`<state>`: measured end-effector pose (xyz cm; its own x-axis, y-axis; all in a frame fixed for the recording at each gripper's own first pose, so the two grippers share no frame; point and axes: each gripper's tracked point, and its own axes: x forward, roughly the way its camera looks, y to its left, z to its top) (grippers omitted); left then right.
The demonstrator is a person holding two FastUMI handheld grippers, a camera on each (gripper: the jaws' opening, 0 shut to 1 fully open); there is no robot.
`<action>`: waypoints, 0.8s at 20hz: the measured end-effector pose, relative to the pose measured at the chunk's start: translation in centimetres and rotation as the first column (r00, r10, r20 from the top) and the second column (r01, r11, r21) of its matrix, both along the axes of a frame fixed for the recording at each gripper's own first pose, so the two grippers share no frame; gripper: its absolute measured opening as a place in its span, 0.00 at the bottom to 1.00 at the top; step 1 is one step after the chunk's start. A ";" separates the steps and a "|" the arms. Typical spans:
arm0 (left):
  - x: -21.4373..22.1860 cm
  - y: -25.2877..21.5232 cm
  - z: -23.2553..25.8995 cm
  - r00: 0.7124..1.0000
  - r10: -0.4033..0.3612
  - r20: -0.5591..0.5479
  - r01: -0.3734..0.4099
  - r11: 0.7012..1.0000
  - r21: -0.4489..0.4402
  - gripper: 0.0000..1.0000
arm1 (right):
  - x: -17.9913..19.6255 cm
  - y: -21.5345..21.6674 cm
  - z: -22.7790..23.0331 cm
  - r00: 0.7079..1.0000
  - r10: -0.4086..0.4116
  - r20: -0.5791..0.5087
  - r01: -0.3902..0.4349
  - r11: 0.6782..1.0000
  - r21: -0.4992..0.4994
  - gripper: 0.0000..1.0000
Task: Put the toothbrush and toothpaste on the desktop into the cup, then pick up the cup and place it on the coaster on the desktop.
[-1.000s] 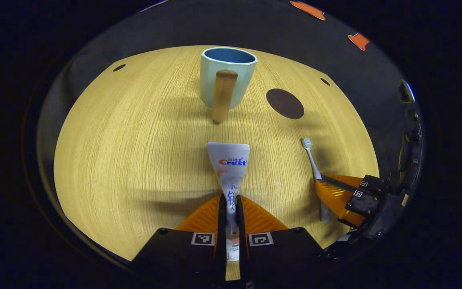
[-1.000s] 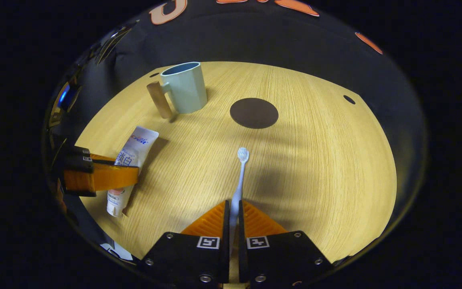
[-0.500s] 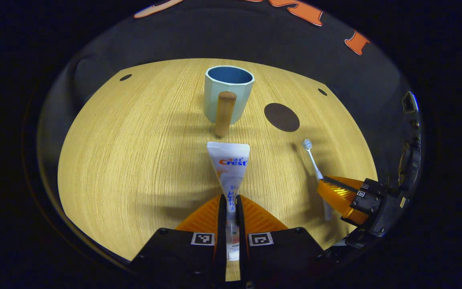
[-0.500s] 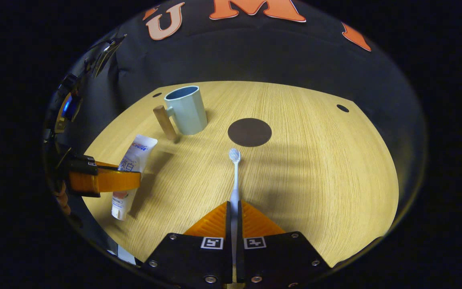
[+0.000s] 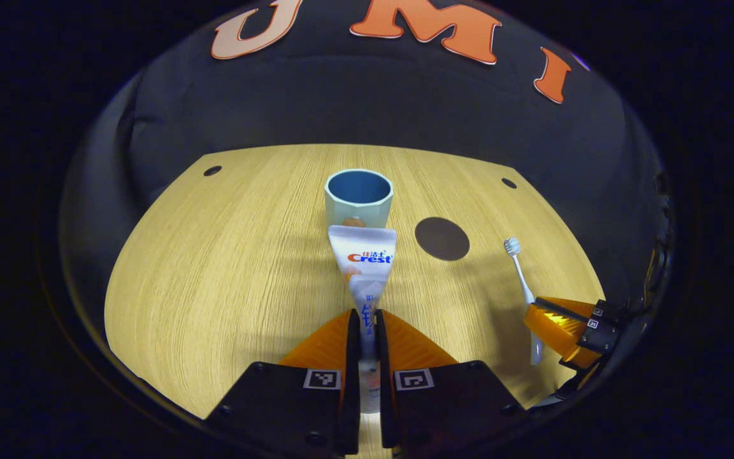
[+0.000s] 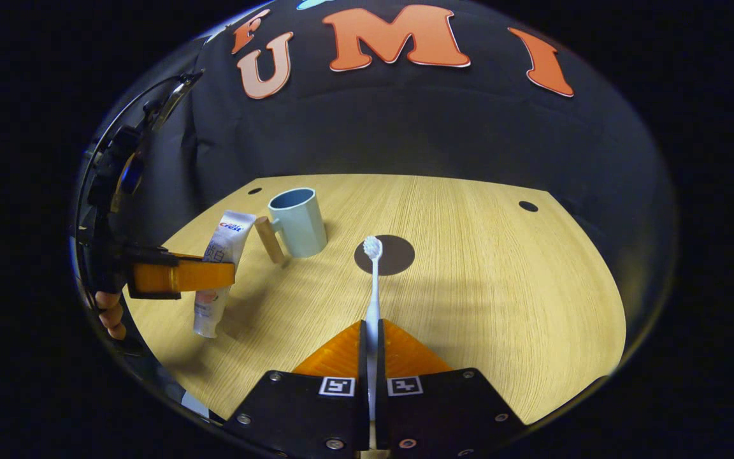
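pale wooden desktop (image 5: 214,268), black cloth wall (image 6: 405,127)

In the left gripper view, the cup (image 5: 359,196) stands on the desktop (image 5: 214,274) at twelve o'clock. The coaster (image 5: 441,238) lies at its four o'clock, apart from it.

Each gripper has 2 ribbed orange fingers on black blocks, each block bearing a small square black-and-white marker. The right gripper (image 6: 371,347) shows silver screws along its blocks' lower edge. The left gripper (image 5: 367,341) has dark screws at the block corners.
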<state>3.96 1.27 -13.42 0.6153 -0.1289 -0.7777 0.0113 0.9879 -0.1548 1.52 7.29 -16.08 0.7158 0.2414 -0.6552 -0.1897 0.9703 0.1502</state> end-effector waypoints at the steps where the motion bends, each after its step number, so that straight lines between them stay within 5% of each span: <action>1: 0.5 0.2 0.3 1.000 0.003 0.030 -0.003 1.000 0.003 0.17 | 0.2 -0.3 0.4 1.000 -0.002 0.019 0.002 1.000 -0.003 0.04; 11: 5.2 1.2 4.4 0.961 0.025 0.275 -0.041 0.998 0.053 0.17 | 1.5 -0.2 2.2 0.996 0.005 0.090 -0.006 1.000 0.014 0.04; 16: 8.0 1.6 5.5 0.914 0.011 0.406 -0.048 0.996 0.080 0.17 | 3.1 -1.0 2.5 0.992 -0.013 0.124 0.011 1.000 0.018 0.04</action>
